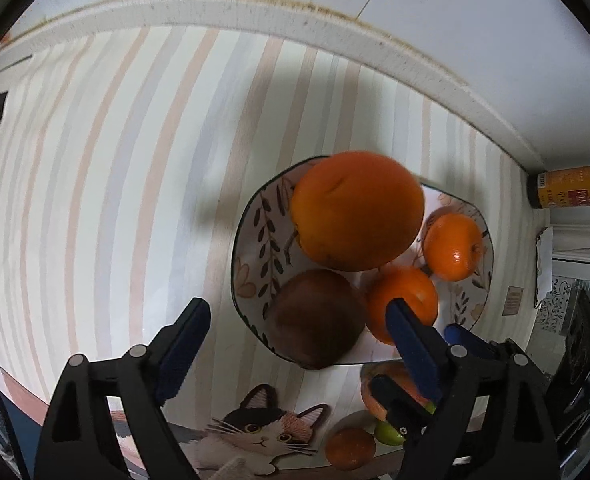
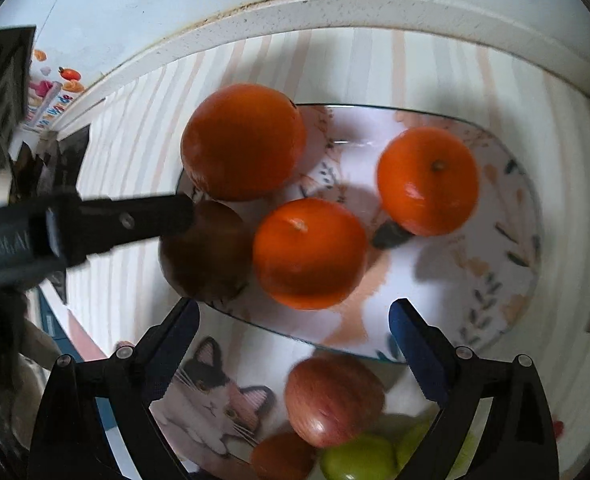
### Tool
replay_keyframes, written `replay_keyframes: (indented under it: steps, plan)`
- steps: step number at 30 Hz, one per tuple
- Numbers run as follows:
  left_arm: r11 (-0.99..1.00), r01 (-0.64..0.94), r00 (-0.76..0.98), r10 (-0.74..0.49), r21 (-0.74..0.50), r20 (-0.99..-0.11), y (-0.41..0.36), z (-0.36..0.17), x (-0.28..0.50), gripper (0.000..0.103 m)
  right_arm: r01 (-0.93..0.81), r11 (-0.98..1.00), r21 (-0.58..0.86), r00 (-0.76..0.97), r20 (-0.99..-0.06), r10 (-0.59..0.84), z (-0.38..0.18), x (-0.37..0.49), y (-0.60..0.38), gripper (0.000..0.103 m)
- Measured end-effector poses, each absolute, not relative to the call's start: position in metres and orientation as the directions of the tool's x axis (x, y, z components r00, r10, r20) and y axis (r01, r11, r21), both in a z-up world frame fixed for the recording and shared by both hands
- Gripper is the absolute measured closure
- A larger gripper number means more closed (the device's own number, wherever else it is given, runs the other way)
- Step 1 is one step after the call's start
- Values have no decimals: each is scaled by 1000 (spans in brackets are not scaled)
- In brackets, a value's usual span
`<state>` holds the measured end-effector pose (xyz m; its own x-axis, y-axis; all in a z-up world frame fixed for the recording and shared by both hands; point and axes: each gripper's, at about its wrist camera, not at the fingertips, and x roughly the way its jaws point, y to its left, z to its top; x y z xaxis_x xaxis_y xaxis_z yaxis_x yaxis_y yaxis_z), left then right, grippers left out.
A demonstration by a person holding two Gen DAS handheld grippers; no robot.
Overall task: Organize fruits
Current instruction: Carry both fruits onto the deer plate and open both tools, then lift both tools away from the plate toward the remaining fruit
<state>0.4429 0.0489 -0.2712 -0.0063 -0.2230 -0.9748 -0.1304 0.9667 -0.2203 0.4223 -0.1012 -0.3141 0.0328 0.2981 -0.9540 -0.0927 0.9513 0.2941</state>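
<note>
A leaf-patterned plate (image 1: 251, 240) (image 2: 507, 248) holds a large orange (image 1: 357, 210) (image 2: 243, 140), two smaller oranges (image 1: 453, 246) (image 2: 309, 254) (image 2: 427, 180) and a brown fruit (image 1: 317, 318) (image 2: 207, 254). My left gripper (image 1: 299, 340) is open and empty, its fingers either side of the brown fruit; it shows from the side in the right wrist view (image 2: 135, 220). My right gripper (image 2: 295, 344) is open and empty above the plate's near rim. A red apple (image 2: 335, 398), green fruits (image 2: 359, 460) and another orange (image 1: 351, 448) lie nearer.
The striped tablecloth (image 1: 115, 180) has a cat picture (image 1: 255, 436) near the front. A white ledge (image 1: 255, 12) borders the far side. A dark bottle (image 1: 567, 186) lies at the right. Dark objects (image 2: 7, 80) stand at the left.
</note>
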Motion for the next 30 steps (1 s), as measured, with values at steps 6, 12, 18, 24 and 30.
replay_keyframes:
  steps: [6,12,18,24,30]
  plan:
    - [987,-102,86,-115,-123,-990,53,-245,423,13,-39,981,190,67,-979,192,-294,409,-122,5]
    - [996,-82,181,-27,-43,-983,50,-223,385,13,16,993,116,114,-987,114,-272,388,-143,5]
    - [998,-68,245,-1,-18,-970,46,-201,351,13,14,996,90,174,-981,86,-238,358,-160,5]
    - [999,-44,311,8,-6,-950,41,-175,322,13,7,995,102,238,-966,98,-199,329,-162,5]
    - [999,-29,369,-4,-15,-929,37,-140,292,13,-2,994,106,310,-945,102,-157,298,-161,5]
